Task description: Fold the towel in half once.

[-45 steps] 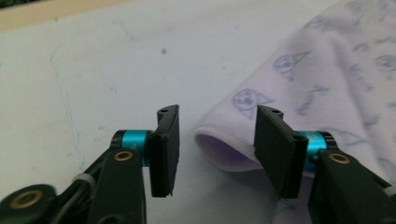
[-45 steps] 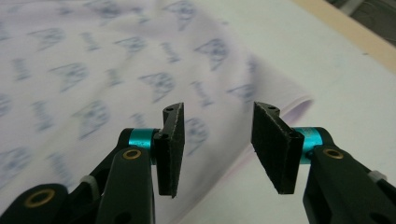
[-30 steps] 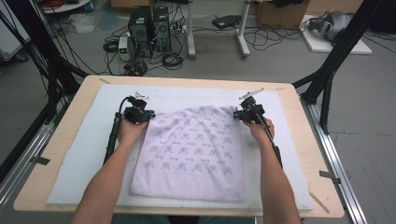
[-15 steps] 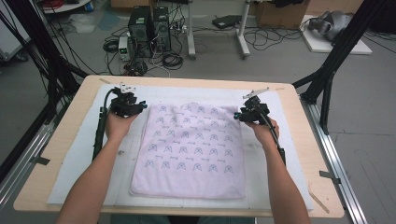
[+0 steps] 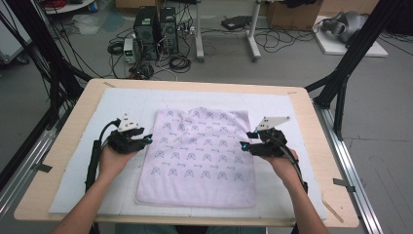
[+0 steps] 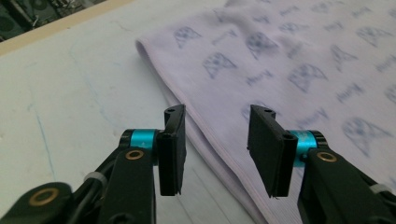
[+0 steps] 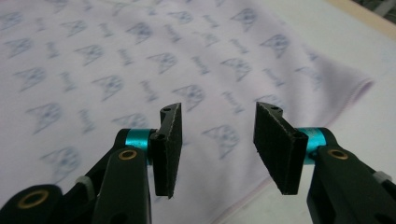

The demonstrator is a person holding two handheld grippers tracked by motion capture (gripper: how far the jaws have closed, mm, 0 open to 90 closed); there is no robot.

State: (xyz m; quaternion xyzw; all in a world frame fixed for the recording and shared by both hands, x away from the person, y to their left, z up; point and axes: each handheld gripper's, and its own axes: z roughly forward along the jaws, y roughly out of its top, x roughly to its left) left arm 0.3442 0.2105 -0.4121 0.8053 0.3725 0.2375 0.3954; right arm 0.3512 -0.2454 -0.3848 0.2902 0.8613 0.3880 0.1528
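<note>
**Grippers spread beside towel**

Both grippers, left (image 5: 146,140) and right (image 5: 245,142), have just been opening; we see nothing between their jaws. We note the towel (image 5: 197,156) lies flat mid-table (image 5: 68,141), between them: left gripper over its left edge, right over its right edge.

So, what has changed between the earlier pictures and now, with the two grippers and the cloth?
Both grippers let go of the far corners of the pale lilac cloth with blue printed motifs and drew back toward the person: the left gripper to its left edge, the right gripper to its right edge. Their jaws have just been opening, with nothing between them. The cloth lies flat on the white padded table cover as before.
</note>
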